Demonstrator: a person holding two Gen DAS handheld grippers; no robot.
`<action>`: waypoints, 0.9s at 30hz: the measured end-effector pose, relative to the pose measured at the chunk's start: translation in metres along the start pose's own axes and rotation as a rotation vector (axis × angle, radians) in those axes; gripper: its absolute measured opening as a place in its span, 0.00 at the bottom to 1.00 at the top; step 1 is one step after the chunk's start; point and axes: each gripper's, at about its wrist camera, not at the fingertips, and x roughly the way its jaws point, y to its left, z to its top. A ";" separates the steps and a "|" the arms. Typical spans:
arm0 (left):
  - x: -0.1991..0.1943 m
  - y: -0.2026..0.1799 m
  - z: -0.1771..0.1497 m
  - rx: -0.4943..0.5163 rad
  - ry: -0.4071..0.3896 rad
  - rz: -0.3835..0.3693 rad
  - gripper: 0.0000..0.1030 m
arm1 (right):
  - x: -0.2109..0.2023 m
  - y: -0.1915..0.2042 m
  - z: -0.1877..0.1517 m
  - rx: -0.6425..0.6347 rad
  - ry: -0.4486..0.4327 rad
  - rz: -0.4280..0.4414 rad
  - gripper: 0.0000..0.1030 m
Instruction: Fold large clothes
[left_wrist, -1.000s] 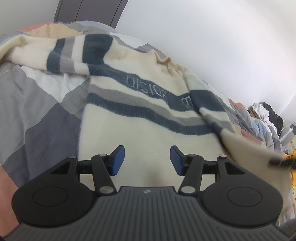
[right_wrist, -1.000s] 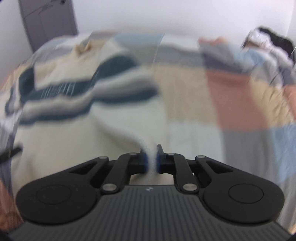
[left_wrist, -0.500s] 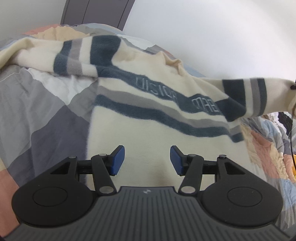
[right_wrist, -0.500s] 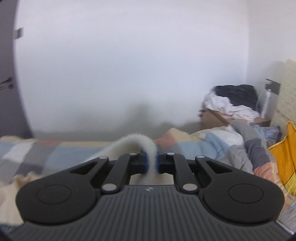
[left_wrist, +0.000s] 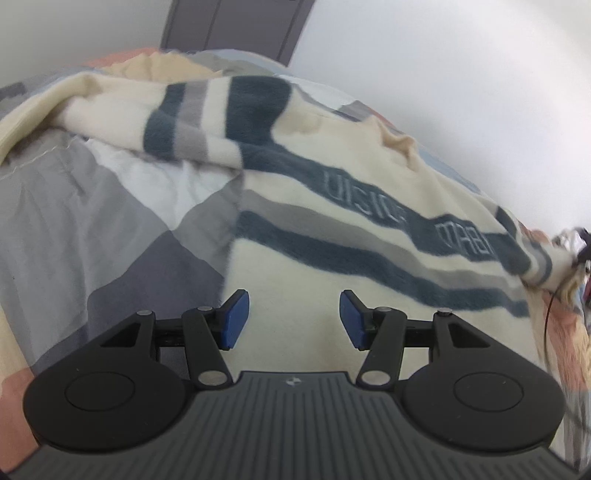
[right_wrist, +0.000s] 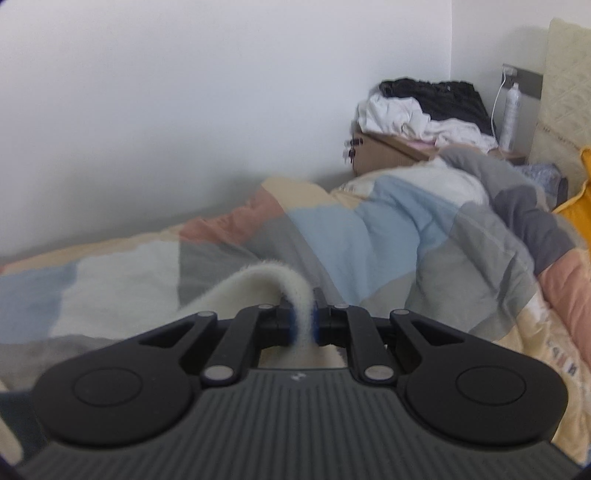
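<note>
A cream fleece sweater with navy and grey stripes (left_wrist: 332, 236) lies spread on the patchwork quilt (left_wrist: 92, 221) of a bed. The left gripper (left_wrist: 294, 319) hovers over its lower part, jaws apart and empty. The right gripper (right_wrist: 303, 325) is clamped on a cream fold of the sweater (right_wrist: 280, 291) – pinched between its blue pads (the picture is slightly blurred).

A plain white wall (right_wrist: 184, 110) runs behind a bed covered by a patchwork quilt (right_wrist: 388, 229), with a grey door (left_wrist: 236, 26) at one end and a bedside table (right_wrist: 399, 147) piled with clothes (right_wrist: 424, 110) beside a padded headboard (right_wrist: 565, 92)
</note>
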 end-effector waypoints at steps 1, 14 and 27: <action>0.002 0.003 0.002 -0.027 0.001 0.009 0.59 | 0.005 0.001 -0.007 0.000 -0.003 0.008 0.13; 0.011 0.020 0.007 -0.121 0.022 0.024 0.59 | -0.006 0.001 -0.024 0.045 -0.008 0.116 0.77; -0.047 0.024 -0.001 -0.162 -0.043 -0.088 0.59 | -0.191 0.022 -0.045 -0.034 0.038 0.344 0.78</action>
